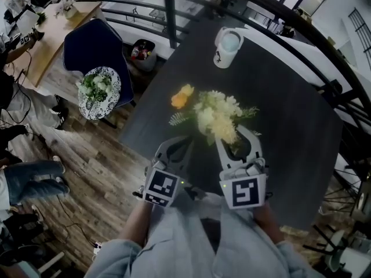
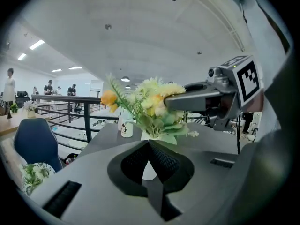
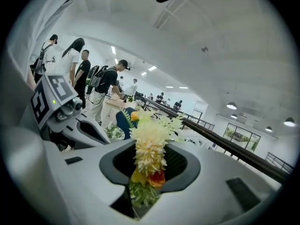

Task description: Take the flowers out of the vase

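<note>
Flowers (image 1: pixel 217 117) in cream and yellow, with one orange bloom, stand bunched in a white vase (image 2: pixel 144 136) on the dark table (image 1: pixel 295 132), right at the tips of both claws. The right claw (image 1: pixel 232 133) is narrowed onto the bunch. A pale flower spike with leaves below it sits pinched between its pads and fills the gap between the jaws. The left claw (image 1: pixel 185 140) is fully closed with nothing in it. Its tips lie just beside the right claw's. The vase stands close and straight ahead of them, and the blooms spread above the jaws. Beyond the bunch, well ahead of both claws, a white mug (image 1: pixel 227 46) stands near the table's far edge.
</note>
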Motion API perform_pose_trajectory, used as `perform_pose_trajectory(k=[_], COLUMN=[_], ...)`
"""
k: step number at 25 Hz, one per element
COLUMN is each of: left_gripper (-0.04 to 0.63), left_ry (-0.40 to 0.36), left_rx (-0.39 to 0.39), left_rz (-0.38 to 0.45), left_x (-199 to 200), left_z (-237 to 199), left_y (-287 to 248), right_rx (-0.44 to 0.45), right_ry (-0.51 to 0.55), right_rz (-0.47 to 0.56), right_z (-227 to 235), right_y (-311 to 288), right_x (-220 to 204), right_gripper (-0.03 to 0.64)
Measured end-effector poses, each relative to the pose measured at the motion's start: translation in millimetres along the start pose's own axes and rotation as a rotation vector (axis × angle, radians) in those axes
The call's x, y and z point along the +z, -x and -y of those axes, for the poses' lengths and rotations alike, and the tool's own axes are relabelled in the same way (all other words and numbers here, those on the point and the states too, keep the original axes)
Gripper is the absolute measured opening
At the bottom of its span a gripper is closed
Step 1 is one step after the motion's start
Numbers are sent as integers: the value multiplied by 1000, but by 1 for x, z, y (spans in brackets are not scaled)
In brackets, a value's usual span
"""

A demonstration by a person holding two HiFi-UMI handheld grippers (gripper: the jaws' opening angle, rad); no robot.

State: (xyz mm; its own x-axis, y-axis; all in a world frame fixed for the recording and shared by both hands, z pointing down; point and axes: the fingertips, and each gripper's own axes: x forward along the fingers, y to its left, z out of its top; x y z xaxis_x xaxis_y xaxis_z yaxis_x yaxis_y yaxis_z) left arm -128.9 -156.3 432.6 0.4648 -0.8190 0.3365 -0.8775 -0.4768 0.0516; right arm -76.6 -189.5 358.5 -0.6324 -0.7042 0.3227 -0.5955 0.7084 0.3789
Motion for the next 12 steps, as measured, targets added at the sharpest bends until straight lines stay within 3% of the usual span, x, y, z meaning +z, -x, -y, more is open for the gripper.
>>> perform_pose_trajectory(k=[4,12], left_gripper=[3,85], left_ry=[1,-5], left_rx=[-18,-66], left_rz=[-42,-103], left_x=[-24,-61], left_z=[-2,3], left_y=[-17,-39], right_rx=[-6,-2], right_ry=[-29,-60], right_rz=[-1,0], right_z=[4,7], right_y=[1,1], right_x=[-3,-3], right_gripper=[120,109])
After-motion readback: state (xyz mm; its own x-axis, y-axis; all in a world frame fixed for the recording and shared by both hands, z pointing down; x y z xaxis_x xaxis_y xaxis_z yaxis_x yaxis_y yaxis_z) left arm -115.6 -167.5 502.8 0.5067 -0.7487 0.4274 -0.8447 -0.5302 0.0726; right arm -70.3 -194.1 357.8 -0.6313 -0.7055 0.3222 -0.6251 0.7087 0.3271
